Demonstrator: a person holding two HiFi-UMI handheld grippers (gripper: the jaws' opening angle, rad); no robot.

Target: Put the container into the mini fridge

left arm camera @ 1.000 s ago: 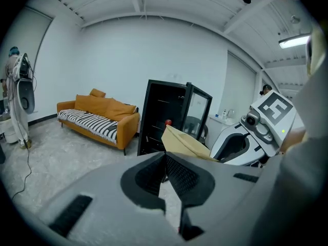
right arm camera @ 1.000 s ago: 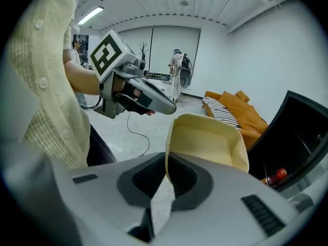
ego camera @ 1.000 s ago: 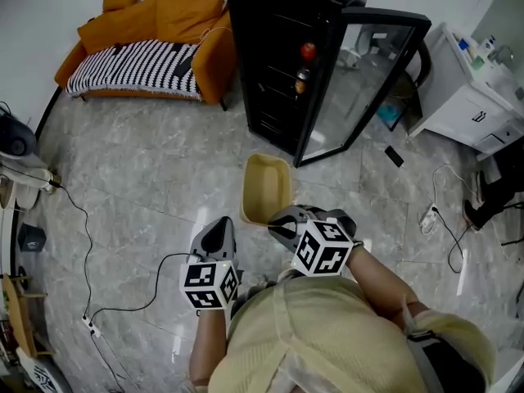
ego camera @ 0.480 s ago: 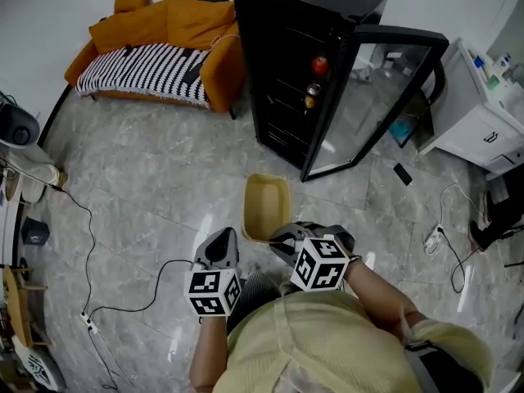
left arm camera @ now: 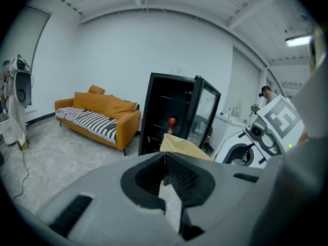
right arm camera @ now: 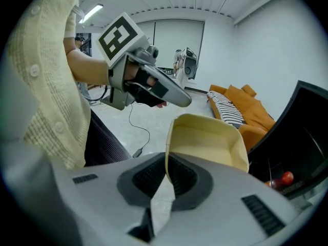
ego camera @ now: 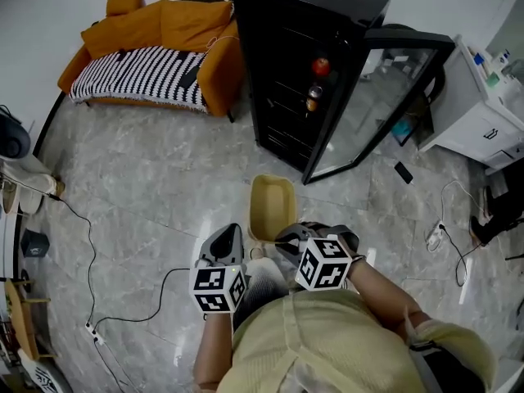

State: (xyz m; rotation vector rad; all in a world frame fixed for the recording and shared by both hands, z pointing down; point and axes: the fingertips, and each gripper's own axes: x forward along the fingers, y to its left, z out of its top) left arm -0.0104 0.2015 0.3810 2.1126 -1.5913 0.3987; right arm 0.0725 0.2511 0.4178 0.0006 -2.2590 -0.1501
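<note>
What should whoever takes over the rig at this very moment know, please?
Right gripper: shut on the rim of the yellow container, held off the floor.
Left gripper: shut, empty, beside the container.
Mini fridge: ahead, door open, a red item on a shelf.
Done: container gripped, door open.
Left: carry the container over and set it inside.

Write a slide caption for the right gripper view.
Right gripper holds the yellow container by its rim; the left gripper hovers beyond.
</note>
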